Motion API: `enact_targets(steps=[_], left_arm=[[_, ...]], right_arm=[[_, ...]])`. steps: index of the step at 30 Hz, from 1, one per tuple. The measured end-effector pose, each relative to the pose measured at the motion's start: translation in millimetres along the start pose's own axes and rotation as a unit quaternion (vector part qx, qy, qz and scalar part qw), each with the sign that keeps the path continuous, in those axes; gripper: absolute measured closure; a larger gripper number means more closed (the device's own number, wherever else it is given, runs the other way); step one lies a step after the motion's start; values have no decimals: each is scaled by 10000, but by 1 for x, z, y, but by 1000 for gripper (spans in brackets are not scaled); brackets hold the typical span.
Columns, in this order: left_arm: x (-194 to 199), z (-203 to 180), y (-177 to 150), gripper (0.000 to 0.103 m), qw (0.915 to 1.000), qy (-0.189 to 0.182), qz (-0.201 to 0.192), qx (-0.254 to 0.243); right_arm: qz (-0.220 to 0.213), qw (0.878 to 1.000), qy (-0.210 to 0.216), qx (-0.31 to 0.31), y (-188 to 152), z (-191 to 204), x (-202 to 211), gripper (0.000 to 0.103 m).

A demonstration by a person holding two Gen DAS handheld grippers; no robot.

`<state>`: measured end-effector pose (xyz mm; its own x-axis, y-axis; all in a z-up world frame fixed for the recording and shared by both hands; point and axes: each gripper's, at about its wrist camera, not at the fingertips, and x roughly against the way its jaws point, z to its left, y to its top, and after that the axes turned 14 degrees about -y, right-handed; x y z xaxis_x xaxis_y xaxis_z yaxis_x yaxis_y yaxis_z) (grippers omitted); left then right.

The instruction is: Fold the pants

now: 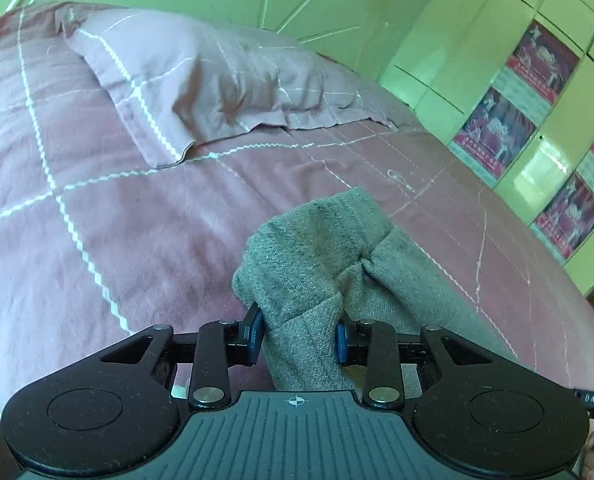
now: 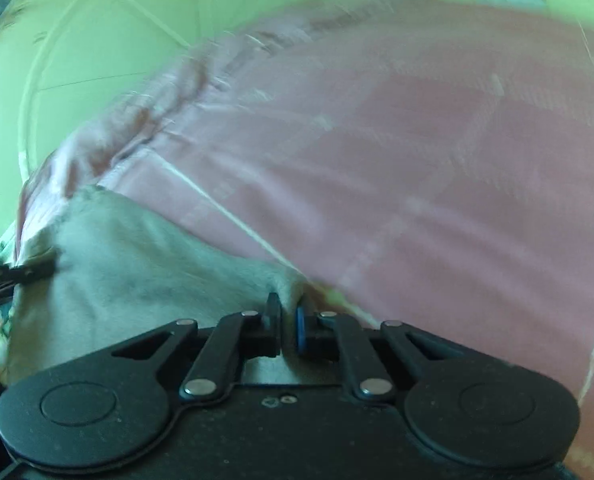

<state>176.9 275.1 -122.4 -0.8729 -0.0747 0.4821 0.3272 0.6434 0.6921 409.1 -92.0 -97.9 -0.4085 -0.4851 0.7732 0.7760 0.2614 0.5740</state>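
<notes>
I see the gray pants [image 1: 321, 264] lying on a pink bed sheet [image 1: 97, 220], on the side of the bed near me. A pillow [image 1: 201, 80] sits farther back, well apart from them.

My left gripper [image 1: 299, 332] has its two pads squeezed on a thick bunch of the gray cloth. My right gripper [image 2: 287, 320] has its pads pressed almost together, with a thin bit of the pants' edge pinched between them. That picture is blurry, so I can't see the edge well.

I think the pants are soft, light and floppy. They look like fuzzy knit cloth, so they should not slip out easily. They will sag and bunch up between my two hands. I think the best places to hold are two corners of one end, far apart, so the cloth stays flat when I lift it.
</notes>
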Motion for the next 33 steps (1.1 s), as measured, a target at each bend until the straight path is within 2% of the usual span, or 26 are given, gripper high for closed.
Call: enact_targets(steps=[2,3,4,6,7,9,12,15,16,17,18,19,21,23,24,25,27,29,30,31,32,33], left_arm=[[-1,-7,-2,67,9997,101,3,-231],[-1,-6,-2,64,9997,101,9,-202],[0,-5,-1,61,9999,82,-10,-134],[11,-7,1,48,9996,95,-231,-126],[21,-14,1,46,9980,169,-496,-341],[37,-31,0,29,9927,269,-853,-807],[46,-57,-7,28,9843,194,-948,-1479],[36,-79,-16,28,9774,14,-688,-1998],[29,-83,-19,27,9760,-30,-517,-2117],[17,-85,-22,21,9748,61,-122,-2228],[5,-84,-24,21,9741,233,255,-2234],[-2,-84,-28,19,9725,292,457,-2264],[-3,-90,-32,18,9644,354,537,-2564],[-1,-93,-35,18,9610,396,562,-2679],[1,-94,-35,18,9615,384,526,-2671],[3,-96,-34,18,9617,377,487,-2669],[12,-101,-35,18,9633,217,267,-2662],[17,-106,-37,18,9652,-87,196,-2605],[15,-108,-39,18,9650,-188,248,-2604],[13,-110,-41,18,9640,-223,327,-2631],[6,-110,-44,17,9625,-133,532,-2655],[-3,-109,-47,16,9602,41,783,-2682]], right_arm=[[-27,9996,114,-253,-3,-5,3,103],[-114,9996,102,-244,-3,-5,8,100],[-262,9993,-20,-273,-4,-5,17,89],[-664,9956,-519,-403,-5,-8,43,84],[-856,9933,-626,-451,-7,-11,57,84],[-1114,9917,-526,-377,-17,-11,85,83],[-1149,9924,-418,-112,-39,1,106,83],[-817,9965,-135,-86,-61,17,96,83],[-751,9969,-221,-30,-67,21,90,84],[-589,9969,-528,-24,-72,20,82,85],[-431,9957,-802,-157,-76,12,75,94],[-481,9941,-854,-470,-80,-2,77,103],[-688,9851,-1144,-1088,-88,-31,94,103],[-871,9728,-1481,-1551,-99,-56,119,103],[-1014,9668,-1561,-1752,-106,-68,135,100],[-1194,9620,-1641,-1828,-114,-75,150,89],[-1497,9575,-1739,-1749,-128,-81,175,87],[-1462,9588,-1642,-1796,-139,-90,181,83],[-1315,9590,-1666,-1877,-145,-96,178,86],[-1163,9592,-1746,-1894,-151,-103,176,96],[-1122,9585,-1803,-1904,-157,-108,177,102],[-1122,9561,-1927,-1900,-162,-112,182,103]])
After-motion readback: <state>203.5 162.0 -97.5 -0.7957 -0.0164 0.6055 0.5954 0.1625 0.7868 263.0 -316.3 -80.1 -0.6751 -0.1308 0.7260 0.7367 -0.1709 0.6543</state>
